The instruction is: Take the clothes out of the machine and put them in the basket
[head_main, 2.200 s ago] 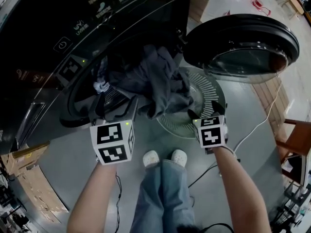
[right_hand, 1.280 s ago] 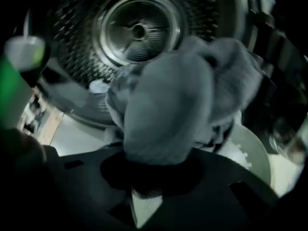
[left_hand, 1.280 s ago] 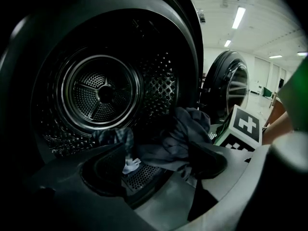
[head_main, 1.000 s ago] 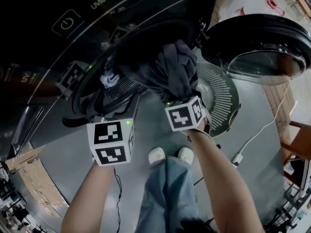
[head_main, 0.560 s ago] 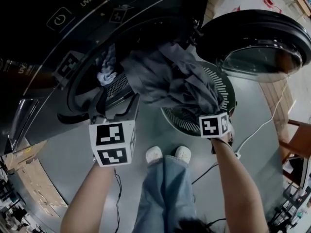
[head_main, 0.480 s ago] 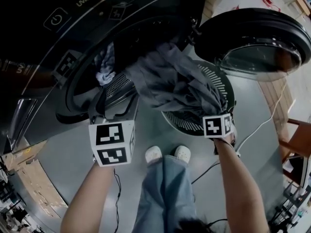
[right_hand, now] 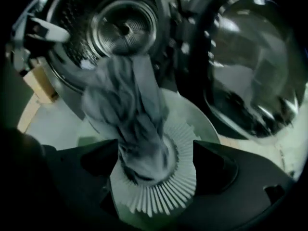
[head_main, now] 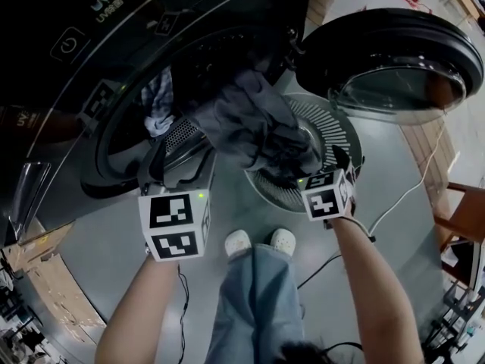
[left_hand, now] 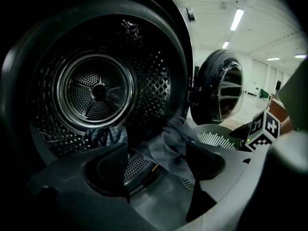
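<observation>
A dark grey garment (head_main: 250, 123) hangs from the machine's drum mouth (head_main: 121, 139) down into the round slatted basket (head_main: 345, 139) on the floor. My right gripper (head_main: 318, 165) hovers over the basket. Its jaws have just been opening and now stand open, with the garment's lower end (right_hand: 125, 105) loose between them over the basket (right_hand: 192, 114). My left gripper (head_main: 182, 154) is open at the drum's lower lip. The grey cloth (left_hand: 168, 131) lies just beyond the left gripper (left_hand: 157, 148), untouched. A blue-and-white patterned cloth (left_hand: 107, 134) sits inside the drum (left_hand: 98, 88).
The round machine door (head_main: 386, 59) stands open just right of the basket, close above my right gripper. The person's shoes (head_main: 258, 243) are beneath the basket's near edge. A cable (head_main: 409, 196) runs across the floor at right, with a wooden chair (head_main: 466, 211) beyond it. Cardboard (head_main: 38, 271) lies at left.
My right gripper swung right from the drum mouth to over the basket, dragging the grey garment, then let it go. The garment has slumped into the basket. The left gripper has stayed put.
</observation>
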Demonstrator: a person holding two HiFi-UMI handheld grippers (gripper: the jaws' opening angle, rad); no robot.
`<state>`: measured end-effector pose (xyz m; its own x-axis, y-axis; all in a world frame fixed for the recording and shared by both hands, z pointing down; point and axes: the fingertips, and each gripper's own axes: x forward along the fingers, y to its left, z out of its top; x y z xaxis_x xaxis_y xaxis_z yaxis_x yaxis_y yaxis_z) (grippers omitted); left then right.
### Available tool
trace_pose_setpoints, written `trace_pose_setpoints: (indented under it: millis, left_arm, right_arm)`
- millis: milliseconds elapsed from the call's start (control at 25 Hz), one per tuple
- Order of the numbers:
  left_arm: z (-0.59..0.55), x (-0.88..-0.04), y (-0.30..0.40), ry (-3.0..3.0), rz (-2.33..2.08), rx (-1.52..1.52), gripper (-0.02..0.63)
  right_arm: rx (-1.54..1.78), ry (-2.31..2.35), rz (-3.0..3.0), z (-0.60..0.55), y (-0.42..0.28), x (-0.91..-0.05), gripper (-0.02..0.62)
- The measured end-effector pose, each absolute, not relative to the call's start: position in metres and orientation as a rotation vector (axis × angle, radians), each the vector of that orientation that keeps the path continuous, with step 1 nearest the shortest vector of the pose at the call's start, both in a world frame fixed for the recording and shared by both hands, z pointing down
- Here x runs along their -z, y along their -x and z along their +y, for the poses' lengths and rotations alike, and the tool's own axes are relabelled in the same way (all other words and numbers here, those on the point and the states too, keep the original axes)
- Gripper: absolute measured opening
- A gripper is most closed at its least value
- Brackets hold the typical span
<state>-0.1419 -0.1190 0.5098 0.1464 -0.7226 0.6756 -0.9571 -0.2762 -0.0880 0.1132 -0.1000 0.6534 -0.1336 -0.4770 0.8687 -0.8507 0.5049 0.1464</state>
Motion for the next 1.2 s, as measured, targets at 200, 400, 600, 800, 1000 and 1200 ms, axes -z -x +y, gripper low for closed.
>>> trace_pose_setpoints:
  millis: [200,400,600,800,1000,1200]
  left_arm:
    - [-0.120,-0.510,0.150,-2.069,-1.611,-0.916,0.376]
    - [-0.124,-0.511,0.163,-2.071,-1.620,-0.920,0.376]
    - [-0.128,-0.521,0.175,-2.078,-1.629,-0.908,0.376]
    - [-0.135,-0.527,0.187,-2.087,-1.643,-0.919,0.376]
    - [-0.134,-0.528,0.185,-2.101,-1.627,-0.934,0.376]
    - [-0.131,-0.525,0.183,-2.082,-1.639,-0.948,0.376]
  right_arm:
    - [-0.449,-1.075,-2.093,-0.140,-0.022,-0.611,0.485]
    - [-0.391,-1.058,-2.165,-0.173,0.044,-0.606,0.542]
    - [-0.240,-1.085,-2.155,-0.211,0.087,-0.607,0.575]
    - [-0.188,-1.052,-2.071,-0.235,0.098,-0.632,0.575]
    - [-0.107,-1.005,-2.062,-0.237,0.092,-0.635,0.453]
    - [-0.324,-0.984,-2.059,-0.228,0.058,-0.633,0.071]
